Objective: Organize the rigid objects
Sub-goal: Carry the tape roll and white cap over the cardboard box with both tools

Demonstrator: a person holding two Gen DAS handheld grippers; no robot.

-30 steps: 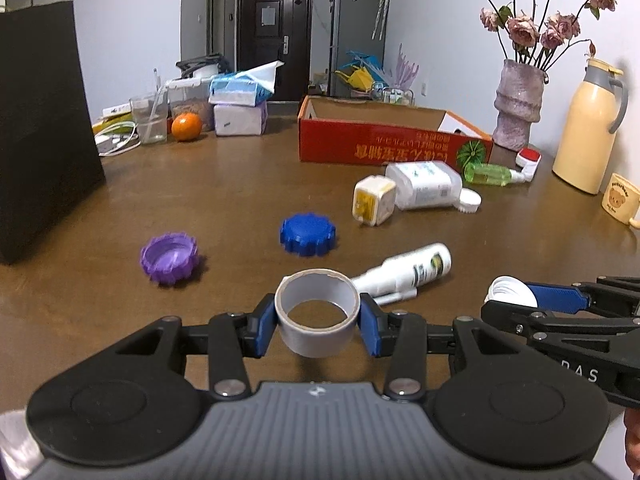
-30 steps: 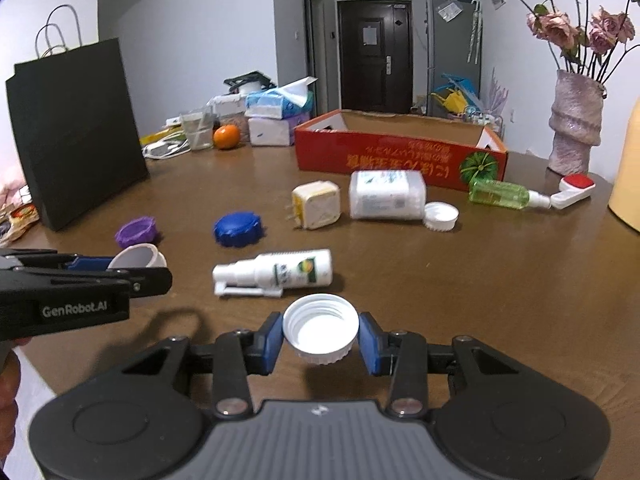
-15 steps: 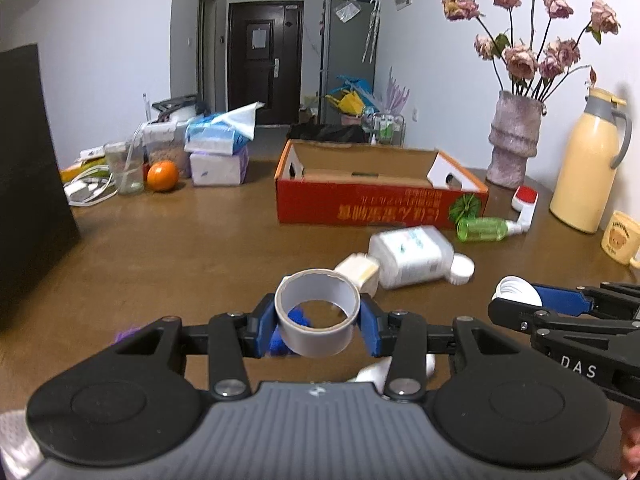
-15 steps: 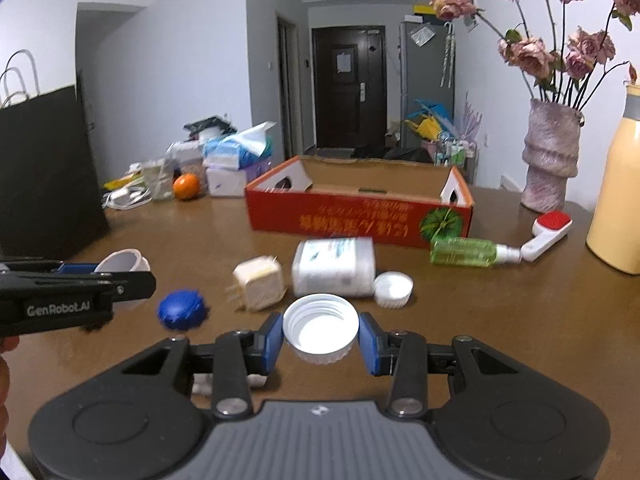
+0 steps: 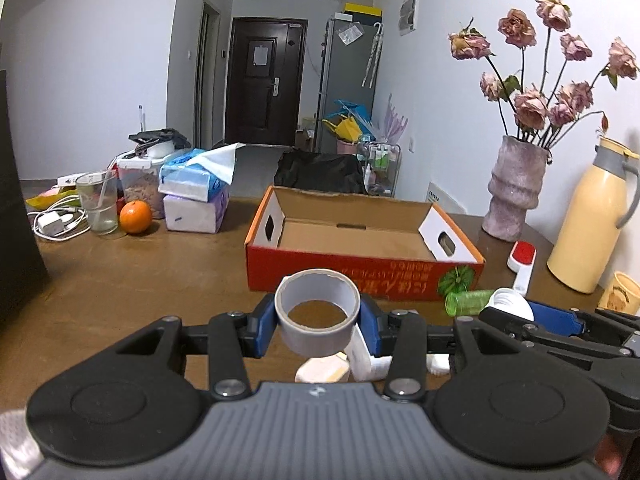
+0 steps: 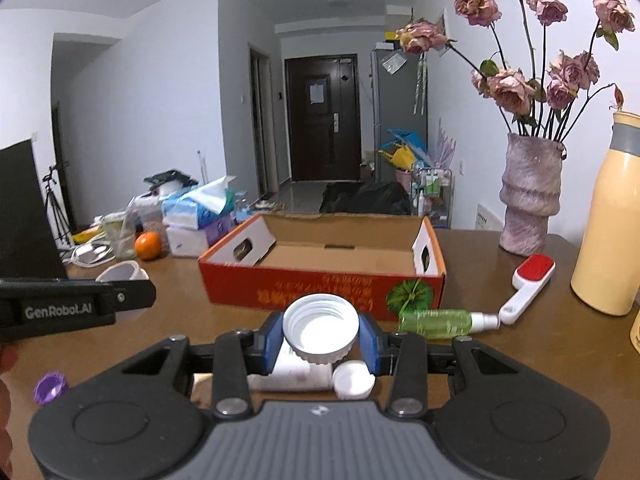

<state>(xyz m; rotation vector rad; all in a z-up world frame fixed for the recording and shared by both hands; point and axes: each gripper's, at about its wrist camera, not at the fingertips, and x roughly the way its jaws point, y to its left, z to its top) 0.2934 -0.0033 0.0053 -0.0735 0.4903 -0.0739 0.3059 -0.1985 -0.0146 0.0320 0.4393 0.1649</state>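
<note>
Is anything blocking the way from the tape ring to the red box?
Nothing visible blocks it. The left gripper holds the tape roll above the table, just short of the red cardboard box, whose open top shows only bare cardboard inside.

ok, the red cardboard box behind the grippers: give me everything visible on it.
The red cardboard box is a shallow, open-topped tray of corrugated card, standing flat on the brown table. Outside it is red with yellow print that reads upside down and a green watermelon graphic at its front right corner; the rim is orange. Inside it is plain brown card, and nothing shows on the visible floor. Each white-faced end wall has an oval hand hole. A green spray bottle lies by the front right corner; contact is unclear.
</note>
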